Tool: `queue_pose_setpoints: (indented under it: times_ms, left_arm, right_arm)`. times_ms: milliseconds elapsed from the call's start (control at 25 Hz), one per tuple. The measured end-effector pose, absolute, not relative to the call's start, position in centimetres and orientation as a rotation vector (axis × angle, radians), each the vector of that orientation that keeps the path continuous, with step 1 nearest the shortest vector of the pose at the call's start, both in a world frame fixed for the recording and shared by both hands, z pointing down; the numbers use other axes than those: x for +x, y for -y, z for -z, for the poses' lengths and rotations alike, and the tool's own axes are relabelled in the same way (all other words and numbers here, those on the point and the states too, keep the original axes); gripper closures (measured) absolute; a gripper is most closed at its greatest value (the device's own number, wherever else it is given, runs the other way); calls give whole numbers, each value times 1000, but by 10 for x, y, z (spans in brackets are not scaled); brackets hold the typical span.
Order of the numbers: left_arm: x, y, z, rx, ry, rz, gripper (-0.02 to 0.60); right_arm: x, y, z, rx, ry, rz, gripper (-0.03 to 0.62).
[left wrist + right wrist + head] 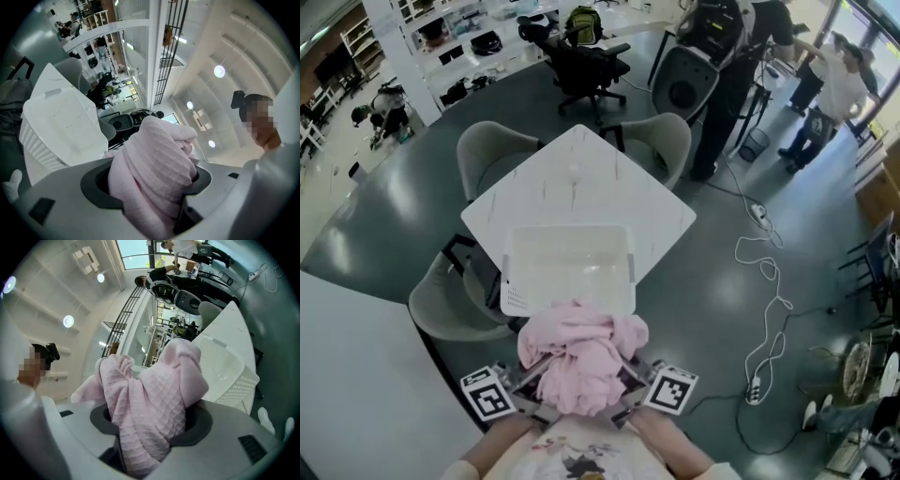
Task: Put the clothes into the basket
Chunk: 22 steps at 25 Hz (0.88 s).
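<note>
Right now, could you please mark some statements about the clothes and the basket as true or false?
1. The left gripper and the right gripper both grip the pink garment. True.
2. The basket already contains clothes. False: it is empty.
3. The basket stands on the floor. False: it stands on the white table.
4. The pink garment is not yet inside the basket. True.

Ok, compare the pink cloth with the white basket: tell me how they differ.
The pink cloth is soft and bunched; the white basket is rigid and boxy. The pink cloth is clamped in the left claw and the right claw; the white basket stands on the white table. The pink cloth is outside the white basket, which looks empty. Both are pale and plain.
</note>
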<state>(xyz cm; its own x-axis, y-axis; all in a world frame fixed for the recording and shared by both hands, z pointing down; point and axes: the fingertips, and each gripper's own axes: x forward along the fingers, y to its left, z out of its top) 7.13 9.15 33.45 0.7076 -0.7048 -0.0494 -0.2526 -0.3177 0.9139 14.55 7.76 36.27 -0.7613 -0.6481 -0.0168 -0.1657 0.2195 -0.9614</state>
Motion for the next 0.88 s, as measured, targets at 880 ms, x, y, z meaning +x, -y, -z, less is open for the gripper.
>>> queue_pose_setpoints:
  times_ms: [880]
  left_arm:
    - [4, 65, -385, 1817, 752, 452, 279]
  right_arm:
    - [87, 70, -410, -1040, -2066, 1602, 353]
